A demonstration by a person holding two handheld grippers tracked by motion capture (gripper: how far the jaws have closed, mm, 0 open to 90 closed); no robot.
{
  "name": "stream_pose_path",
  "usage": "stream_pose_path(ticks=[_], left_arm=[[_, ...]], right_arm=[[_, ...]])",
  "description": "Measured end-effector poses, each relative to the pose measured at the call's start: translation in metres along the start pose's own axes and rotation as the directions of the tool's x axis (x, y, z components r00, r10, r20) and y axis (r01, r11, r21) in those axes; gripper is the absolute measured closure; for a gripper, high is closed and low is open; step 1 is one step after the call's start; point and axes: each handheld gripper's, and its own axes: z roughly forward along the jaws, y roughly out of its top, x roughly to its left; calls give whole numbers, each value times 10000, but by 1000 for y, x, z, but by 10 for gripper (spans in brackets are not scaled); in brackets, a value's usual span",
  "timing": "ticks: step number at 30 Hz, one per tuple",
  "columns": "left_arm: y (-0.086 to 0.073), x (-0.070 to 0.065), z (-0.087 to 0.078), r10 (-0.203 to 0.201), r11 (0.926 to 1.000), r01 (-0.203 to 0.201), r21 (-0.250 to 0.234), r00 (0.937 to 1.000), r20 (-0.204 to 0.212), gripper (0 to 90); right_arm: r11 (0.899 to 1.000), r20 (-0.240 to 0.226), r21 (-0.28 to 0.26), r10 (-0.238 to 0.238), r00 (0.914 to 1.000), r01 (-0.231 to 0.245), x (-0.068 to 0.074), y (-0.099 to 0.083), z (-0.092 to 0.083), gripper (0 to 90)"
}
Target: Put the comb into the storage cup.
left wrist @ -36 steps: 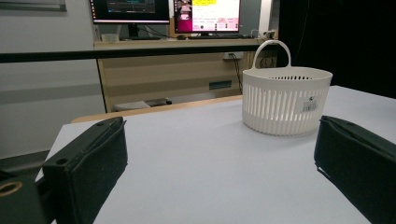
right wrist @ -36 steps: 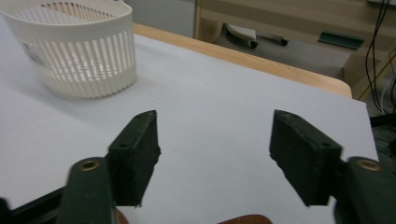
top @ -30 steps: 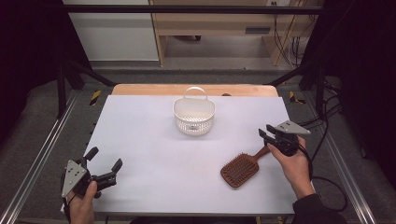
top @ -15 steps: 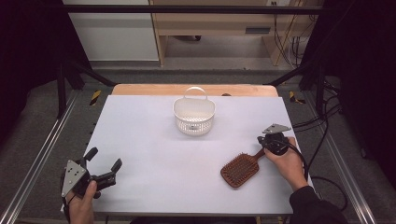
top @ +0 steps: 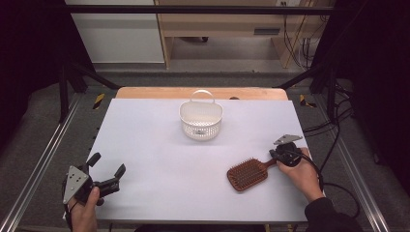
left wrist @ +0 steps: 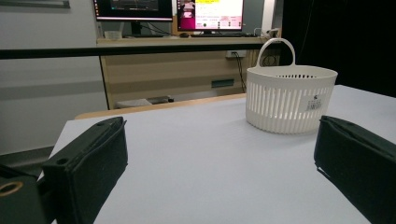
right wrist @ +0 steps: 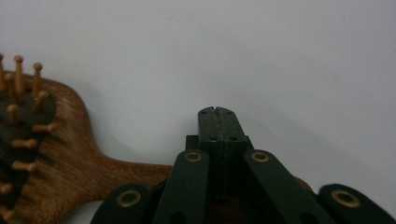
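Observation:
A brown wooden hairbrush lies bristles up at the right of the white table, its handle pointing right. My right gripper is down at the end of that handle. In the right gripper view its jaws are shut tip against tip with nothing between the tips, and the hairbrush handle runs underneath the gripper. Whether the jaws touch the handle I cannot tell. My left gripper rests at the front left, open and empty, its jaws wide apart.
A white slotted basket with a raised handle stands at the middle back of the table; it also appears ahead in the left gripper view. Cables trail off the right edge. A wooden bench and monitors stand behind the table.
My right gripper has come down from above the table onto the end of the brush handle. The left gripper, the brush and the basket have not moved.

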Motion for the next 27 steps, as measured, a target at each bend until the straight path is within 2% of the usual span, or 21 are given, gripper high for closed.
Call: stream_pose_path(ticks=[3, 5, 17, 23, 27], left_arm=[[0, -1, 0, 10, 10000, -10, 15, 10000, 11, 26], [0, -1, 0, 27, 10000, -27, 26, 10000, 15, 26], [-1, -1, 1, 60, 9999, -60, 144, 10000, -1, 26], [-1, 0, 0, -5, 9999, 3, 158, 9999, 109, 25], [-2, -1, 1, 47, 9998, -50, 181, 9998, 176, 25]], right_arm=[[9997, -112, 40, 238, 9997, -237, 1, -6, -6, 900], [9989, -499, 101, 472, 9976, -468, 3, -12, -12, 900], [9974, -1131, 447, 607, 9917, -560, 26, -27, -36, 900], [9950, -1285, 734, 761, 9888, -670, 39, -31, -43, 900], [9948, -1248, 736, 797, 9890, -709, 45, -34, -47, 900]])
